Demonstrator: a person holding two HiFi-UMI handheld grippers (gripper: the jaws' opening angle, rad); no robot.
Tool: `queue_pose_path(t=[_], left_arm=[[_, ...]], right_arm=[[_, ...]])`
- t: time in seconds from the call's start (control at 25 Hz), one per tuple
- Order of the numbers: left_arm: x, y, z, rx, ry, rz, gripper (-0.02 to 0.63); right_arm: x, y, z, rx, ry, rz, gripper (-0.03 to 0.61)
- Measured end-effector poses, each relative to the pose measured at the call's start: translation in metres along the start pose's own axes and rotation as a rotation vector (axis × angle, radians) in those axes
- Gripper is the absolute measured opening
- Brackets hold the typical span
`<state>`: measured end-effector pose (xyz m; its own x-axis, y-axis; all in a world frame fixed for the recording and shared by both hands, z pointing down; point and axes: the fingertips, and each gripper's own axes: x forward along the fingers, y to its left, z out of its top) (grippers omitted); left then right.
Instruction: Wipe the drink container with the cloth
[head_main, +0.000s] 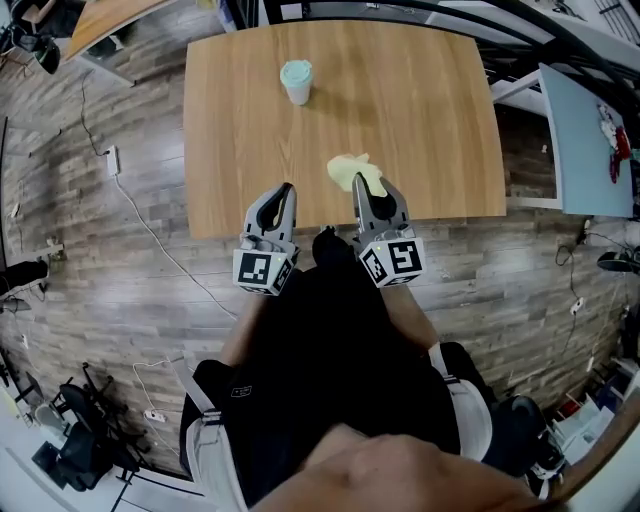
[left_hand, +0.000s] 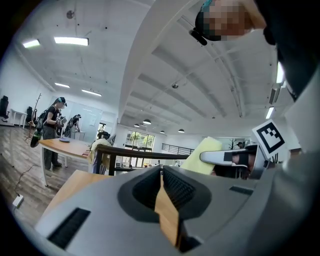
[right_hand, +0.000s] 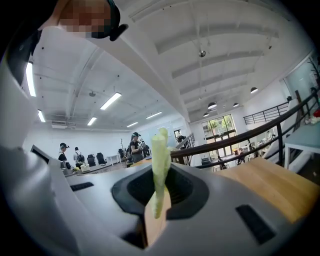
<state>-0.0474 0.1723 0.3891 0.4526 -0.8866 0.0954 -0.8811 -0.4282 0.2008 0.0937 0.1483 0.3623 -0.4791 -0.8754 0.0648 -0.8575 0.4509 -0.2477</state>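
At the near edge of a light wooden desk (head_main: 430, 120), seen from the head view, the right gripper (head_main: 372, 190) holds a pale yellow cloth (head_main: 352, 170) over the wood. The left gripper (head_main: 280, 195) sits beside it. A pale teal drink cup (head_main: 296, 80) stands upright toward the far side, well apart from both.

In the left gripper view, the left gripper (left_hand: 161, 172) has its jaws pressed together with nothing between them. The cloth (left_hand: 202, 154) shows off to the right.

In the right gripper view, the right gripper (right_hand: 161, 177) pinches a fold of the cloth (right_hand: 160, 150), which stands up between its jaws.

The cloth appears to be secured and wiping not yet begun. The next move probably calls for carrying the cloth to the cup while the left gripper steadies it.
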Motion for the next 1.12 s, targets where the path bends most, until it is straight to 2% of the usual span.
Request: queue_pose_path(t=[0.24, 0.44, 0.92, 1.12], left_arm=[[0.032, 0.015, -0.002, 0.000, 0.020, 0.072, 0.032], [0.040, 0.032, -0.003, -0.006, 0.033, 0.105, 0.032], [0.083, 0.098, -0.004, -0.051, 0.059, 0.041, 0.032], [0.114, 0.125, -0.024, -0.076, 0.104, -0.001, 0.032]], right_arm=[[0.039, -0.025, 0.006, -0.020, 0.022, 0.063, 0.051], [0.060, -0.033, 0.002, 0.003, 0.039, 0.066, 0.049], [0.122, -0.027, 0.000, -0.041, 0.088, -0.012, 0.049], [0.155, -0.038, -0.014, -0.073, 0.126, -0.052, 0.049]])
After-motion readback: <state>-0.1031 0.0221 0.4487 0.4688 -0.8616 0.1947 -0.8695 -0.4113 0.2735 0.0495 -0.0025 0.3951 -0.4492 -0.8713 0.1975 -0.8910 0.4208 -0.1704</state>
